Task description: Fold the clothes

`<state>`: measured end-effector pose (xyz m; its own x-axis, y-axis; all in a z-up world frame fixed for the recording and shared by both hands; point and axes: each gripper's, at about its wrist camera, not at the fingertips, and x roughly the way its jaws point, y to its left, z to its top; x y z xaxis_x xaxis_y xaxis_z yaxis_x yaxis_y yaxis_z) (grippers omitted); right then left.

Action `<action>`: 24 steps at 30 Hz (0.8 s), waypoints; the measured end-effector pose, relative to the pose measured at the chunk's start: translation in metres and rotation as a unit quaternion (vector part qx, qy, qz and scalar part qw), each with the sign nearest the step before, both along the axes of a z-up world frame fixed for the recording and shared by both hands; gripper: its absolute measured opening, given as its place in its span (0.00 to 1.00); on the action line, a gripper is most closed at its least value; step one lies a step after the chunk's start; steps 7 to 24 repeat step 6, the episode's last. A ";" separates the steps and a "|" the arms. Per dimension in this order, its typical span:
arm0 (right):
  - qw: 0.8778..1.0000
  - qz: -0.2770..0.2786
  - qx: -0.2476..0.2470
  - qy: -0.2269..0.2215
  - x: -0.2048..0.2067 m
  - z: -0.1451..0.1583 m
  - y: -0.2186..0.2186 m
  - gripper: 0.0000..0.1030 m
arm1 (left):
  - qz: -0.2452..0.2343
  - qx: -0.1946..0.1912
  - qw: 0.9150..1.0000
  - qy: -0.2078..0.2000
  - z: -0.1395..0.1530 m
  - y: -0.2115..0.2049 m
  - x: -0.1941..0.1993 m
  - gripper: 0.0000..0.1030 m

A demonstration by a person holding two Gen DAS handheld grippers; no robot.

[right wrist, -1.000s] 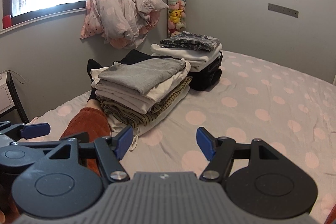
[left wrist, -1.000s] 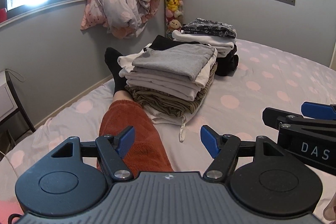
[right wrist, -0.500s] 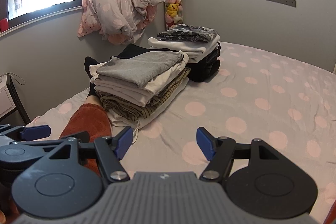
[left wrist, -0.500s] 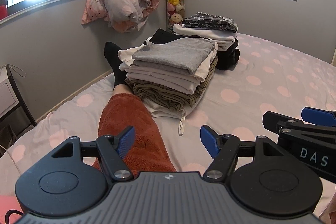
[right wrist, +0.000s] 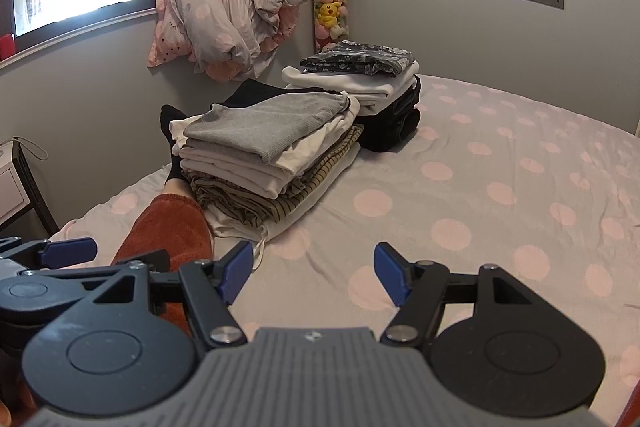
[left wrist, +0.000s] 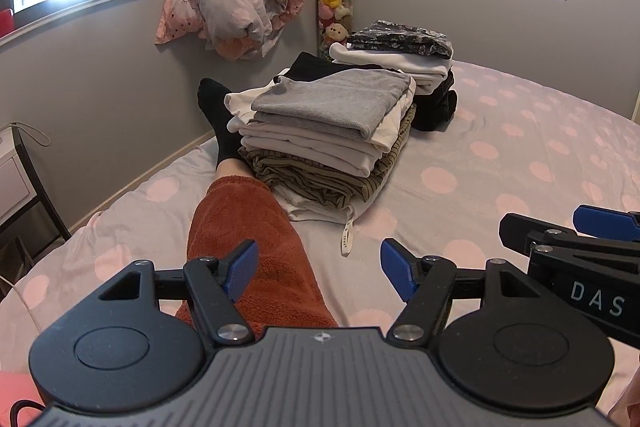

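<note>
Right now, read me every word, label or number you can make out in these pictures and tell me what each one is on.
"DAS": white letters on the black body of the right gripper, at the frame edge, so the word may run on.
White tag hanging from the bottom of the near stack of folded clothes: it carries print, too small to read.
Nothing else readable in either view.

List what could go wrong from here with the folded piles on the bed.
1. The near stack is tall and uneven, with its gray top overhanging; another garment could tip it.
2. The person's leg lies right beside that stack; a shift could knock it.
3. Both the left gripper and right gripper are open and empty, and no unfolded garment is visible within reach.
</note>
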<state>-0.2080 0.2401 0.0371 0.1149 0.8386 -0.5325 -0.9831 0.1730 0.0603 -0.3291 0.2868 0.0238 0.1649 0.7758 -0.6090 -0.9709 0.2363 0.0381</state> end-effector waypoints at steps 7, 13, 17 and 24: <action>1.000 0.001 -0.002 0.003 0.000 0.000 0.000 0.68 | -0.003 0.003 1.000 0.002 -0.001 0.000 0.001 0.73; 1.000 0.001 -0.002 0.003 0.000 0.000 0.000 0.68 | -0.003 0.003 1.000 0.002 -0.001 0.000 0.001 0.73; 1.000 0.001 -0.002 0.003 0.000 0.000 0.000 0.68 | -0.003 0.003 1.000 0.002 -0.001 0.000 0.001 0.73; 1.000 0.001 -0.002 0.003 0.000 0.000 0.000 0.68 | -0.003 0.003 1.000 0.002 -0.001 0.000 0.001 0.73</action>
